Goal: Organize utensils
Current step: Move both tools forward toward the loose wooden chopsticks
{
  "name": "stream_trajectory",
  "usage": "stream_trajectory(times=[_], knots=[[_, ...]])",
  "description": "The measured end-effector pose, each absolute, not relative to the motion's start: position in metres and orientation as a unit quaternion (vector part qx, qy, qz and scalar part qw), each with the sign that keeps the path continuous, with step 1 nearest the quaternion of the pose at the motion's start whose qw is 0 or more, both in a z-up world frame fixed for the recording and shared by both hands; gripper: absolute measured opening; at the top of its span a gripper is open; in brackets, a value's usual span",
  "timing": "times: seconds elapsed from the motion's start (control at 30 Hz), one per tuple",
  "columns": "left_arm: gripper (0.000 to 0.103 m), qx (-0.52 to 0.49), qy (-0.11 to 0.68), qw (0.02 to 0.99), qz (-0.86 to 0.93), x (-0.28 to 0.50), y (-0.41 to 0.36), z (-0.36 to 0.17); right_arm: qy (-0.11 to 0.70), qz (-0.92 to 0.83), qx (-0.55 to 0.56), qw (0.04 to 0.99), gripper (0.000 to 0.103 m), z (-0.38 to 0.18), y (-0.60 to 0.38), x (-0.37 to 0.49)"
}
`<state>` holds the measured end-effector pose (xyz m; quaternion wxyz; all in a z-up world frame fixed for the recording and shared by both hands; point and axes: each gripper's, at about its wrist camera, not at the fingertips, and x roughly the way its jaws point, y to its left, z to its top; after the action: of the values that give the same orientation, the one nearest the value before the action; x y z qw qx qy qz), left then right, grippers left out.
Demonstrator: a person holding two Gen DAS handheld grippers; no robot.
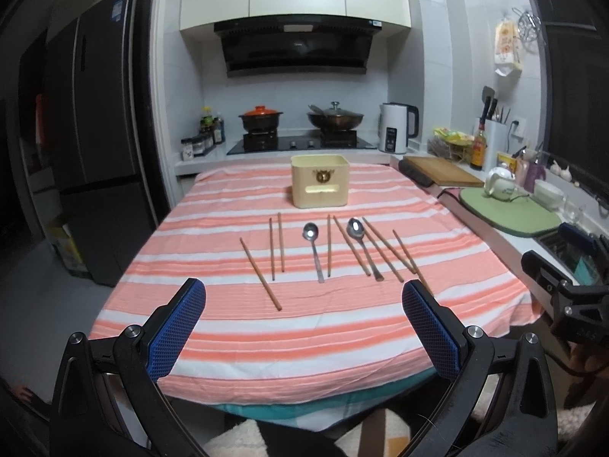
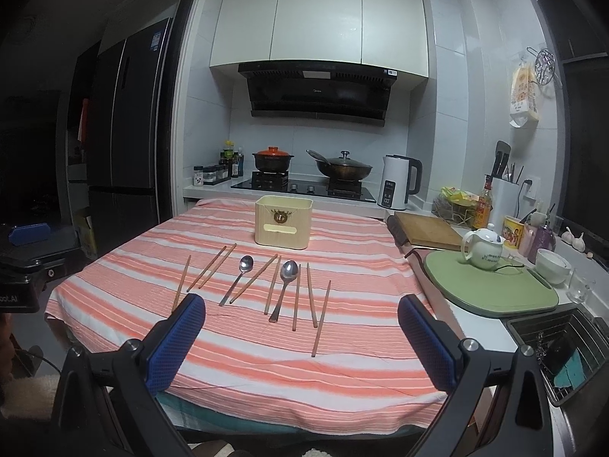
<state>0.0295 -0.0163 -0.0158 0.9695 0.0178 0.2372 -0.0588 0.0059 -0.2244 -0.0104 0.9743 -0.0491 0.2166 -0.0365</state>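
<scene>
Several brown chopsticks (image 1: 260,275) (image 2: 321,318) and two metal spoons (image 1: 314,251) (image 2: 283,287) lie side by side on a table with a pink-and-white striped cloth (image 1: 304,327) (image 2: 304,365). Behind them stands a cream utensil box (image 1: 319,180) (image 2: 283,226), open at the top. My left gripper (image 1: 303,297) is open above the near part of the table, short of the utensils, holding nothing. My right gripper (image 2: 302,310) is open too, low over the near ends of the chopsticks, with nothing between its blue pads (image 2: 426,342). The other gripper shows at each view's edge.
A counter runs along the right with a wooden cutting board (image 2: 426,230), a green mat (image 2: 491,291) bearing a white teapot (image 2: 483,249), bowls and a sink (image 2: 559,358). Behind the table are a stove with two pots, a white kettle (image 1: 396,133) and a dark fridge (image 1: 99,152) at left.
</scene>
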Motion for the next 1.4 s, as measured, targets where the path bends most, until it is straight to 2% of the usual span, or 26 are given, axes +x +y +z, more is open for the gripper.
stream_trajectory(times=[0.63,0.9,1.13,1.4], knots=[[0.103,-0.001,0.297,0.954,-0.041,0.108,-0.001,-0.056,0.277,-0.075,-0.066,0.956,0.103,-0.051,-0.250,0.064],[0.103,-0.036,0.328,0.943,-0.050,0.142,0.010,-0.087,0.306,-0.076,-0.068,0.947,0.103,-0.080,-0.258,0.093],[0.103,-0.066,0.387,0.919,-0.044,0.173,0.023,-0.131,0.345,-0.055,-0.052,0.936,0.103,-0.124,-0.264,0.114],[0.102,-0.036,0.426,0.904,-0.006,0.213,0.017,-0.170,0.388,-0.028,-0.044,0.920,0.103,-0.159,-0.266,0.140]])
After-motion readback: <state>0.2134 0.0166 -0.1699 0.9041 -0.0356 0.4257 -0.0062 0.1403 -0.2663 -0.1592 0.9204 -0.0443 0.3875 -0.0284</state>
